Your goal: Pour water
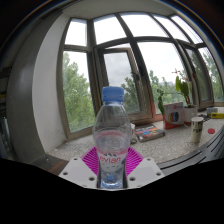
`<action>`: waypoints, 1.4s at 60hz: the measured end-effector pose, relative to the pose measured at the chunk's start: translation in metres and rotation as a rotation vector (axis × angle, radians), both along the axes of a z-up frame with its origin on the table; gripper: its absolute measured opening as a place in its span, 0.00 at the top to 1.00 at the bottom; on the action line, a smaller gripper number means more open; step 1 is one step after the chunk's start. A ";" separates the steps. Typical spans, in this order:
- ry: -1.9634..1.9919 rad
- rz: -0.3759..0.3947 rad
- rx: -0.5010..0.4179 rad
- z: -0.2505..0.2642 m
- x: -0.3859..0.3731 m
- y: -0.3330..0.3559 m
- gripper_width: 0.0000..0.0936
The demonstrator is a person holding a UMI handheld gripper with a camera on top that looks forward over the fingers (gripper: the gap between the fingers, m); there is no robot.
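A clear Evian water bottle with a blue cap stands upright between my gripper's fingers. The pink pads press against both of its sides near the label. The bottle is held up in front of the window, above the counter. Its lower part sits down between the fingers. No cup or glass to pour into shows near the fingers.
A pale counter runs under a large window. On it beyond the bottle to the right stand a white mug, a can, a potted plant and flat boxes.
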State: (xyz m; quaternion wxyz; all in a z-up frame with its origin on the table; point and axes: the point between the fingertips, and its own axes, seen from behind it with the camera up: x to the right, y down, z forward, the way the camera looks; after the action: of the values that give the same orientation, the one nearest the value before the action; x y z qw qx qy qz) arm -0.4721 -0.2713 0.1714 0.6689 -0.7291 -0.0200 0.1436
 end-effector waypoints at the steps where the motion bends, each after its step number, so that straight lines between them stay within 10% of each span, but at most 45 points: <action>1: 0.030 0.011 0.011 0.009 0.002 0.002 0.69; 24: 1.167 0.317 0.100 0.232 0.134 0.090 0.69; 48: 2.186 0.307 0.013 0.162 0.337 0.198 0.69; 74: 1.968 0.296 -0.066 0.162 0.346 0.210 0.69; 84: 1.351 0.263 0.125 0.228 0.377 0.203 0.69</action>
State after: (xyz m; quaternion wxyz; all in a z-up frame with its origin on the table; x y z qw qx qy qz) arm -0.0955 -0.0680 0.3990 0.5525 -0.4316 0.3047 0.6447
